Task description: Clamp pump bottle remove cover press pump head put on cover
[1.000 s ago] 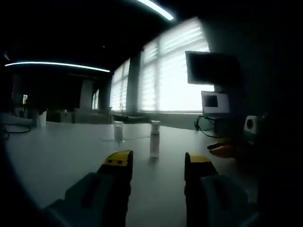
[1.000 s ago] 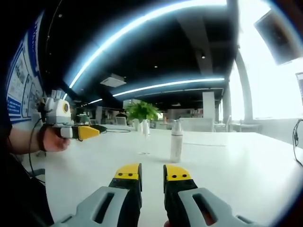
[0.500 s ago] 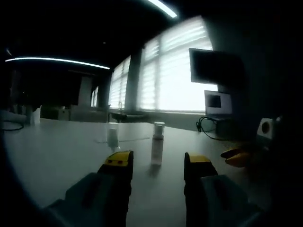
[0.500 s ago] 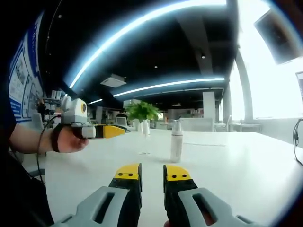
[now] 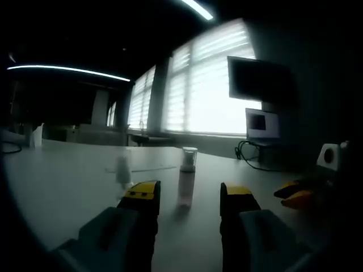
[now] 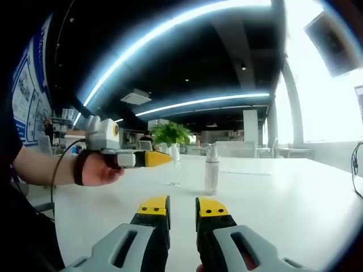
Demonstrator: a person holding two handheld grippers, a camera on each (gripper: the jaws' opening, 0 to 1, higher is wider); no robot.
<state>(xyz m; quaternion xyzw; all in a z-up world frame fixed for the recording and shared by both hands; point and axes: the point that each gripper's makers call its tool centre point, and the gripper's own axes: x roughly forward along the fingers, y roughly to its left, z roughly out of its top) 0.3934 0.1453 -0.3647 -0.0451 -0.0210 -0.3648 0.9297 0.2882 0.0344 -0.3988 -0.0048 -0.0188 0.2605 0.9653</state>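
Your left gripper (image 5: 186, 195) stands with its yellow-tipped jaws spread wide; the slim white pump bottle with its clear cover (image 5: 186, 177) stands upright on the white tabletop (image 5: 62, 181), centre frame, between and beyond the tips. Your right gripper (image 6: 182, 208) has its jaws drawn almost together, holding nothing, with the bottle just right of centre in its view. A small clear vial (image 6: 173, 164) stands left of the bottle.
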